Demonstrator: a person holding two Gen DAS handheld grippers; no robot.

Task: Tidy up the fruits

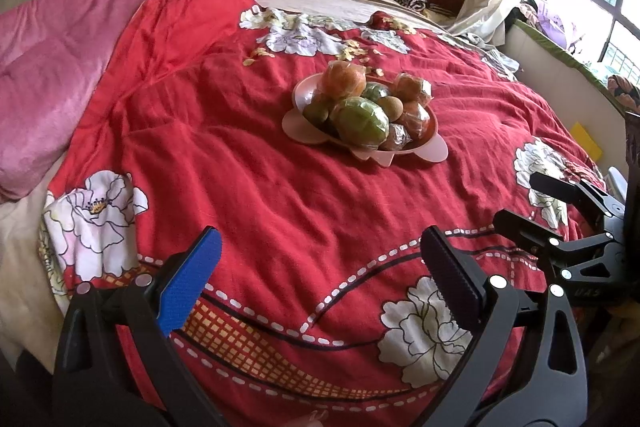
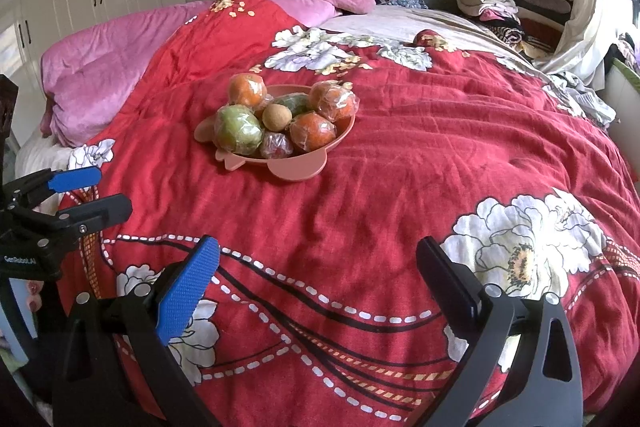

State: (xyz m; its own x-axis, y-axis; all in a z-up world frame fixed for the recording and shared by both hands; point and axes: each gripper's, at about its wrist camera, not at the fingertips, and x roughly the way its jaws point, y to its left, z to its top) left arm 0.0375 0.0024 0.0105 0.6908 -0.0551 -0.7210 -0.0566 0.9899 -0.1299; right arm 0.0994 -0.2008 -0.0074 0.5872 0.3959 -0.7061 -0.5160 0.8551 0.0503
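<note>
**Two open tongs above a bed, fruit bowl well ahead**

Left wrist view: the left gripper [image 1: 320,267] fills the foreground with its fingers spread wide and nothing between them. One finger carries a blue dimpled pad [image 1: 192,279]; the other carries a dark ribbed pad [image 1: 450,277]. At the right edge the right gripper [image 1: 520,203] shows from the side, its black fingers apart; faint lettering on its body is too blurred to read. Well ahead, a pink bowl [image 1: 304,125] with rounded lobes sits on a creased red quilt [image 1: 240,155] printed with white flowers and dashed lines. The bowl holds a heap of fruits [image 1: 360,107], orange and green, several wrapped in shiny clear film.

Right wrist view: the right gripper [image 2: 318,269] is likewise spread apart and empty. The left gripper [image 2: 96,191] stands at the left edge, fingers parted, marked "GenRobot.AI". The fruits [image 2: 280,123] lie piled in the bowl [image 2: 296,169].
</note>
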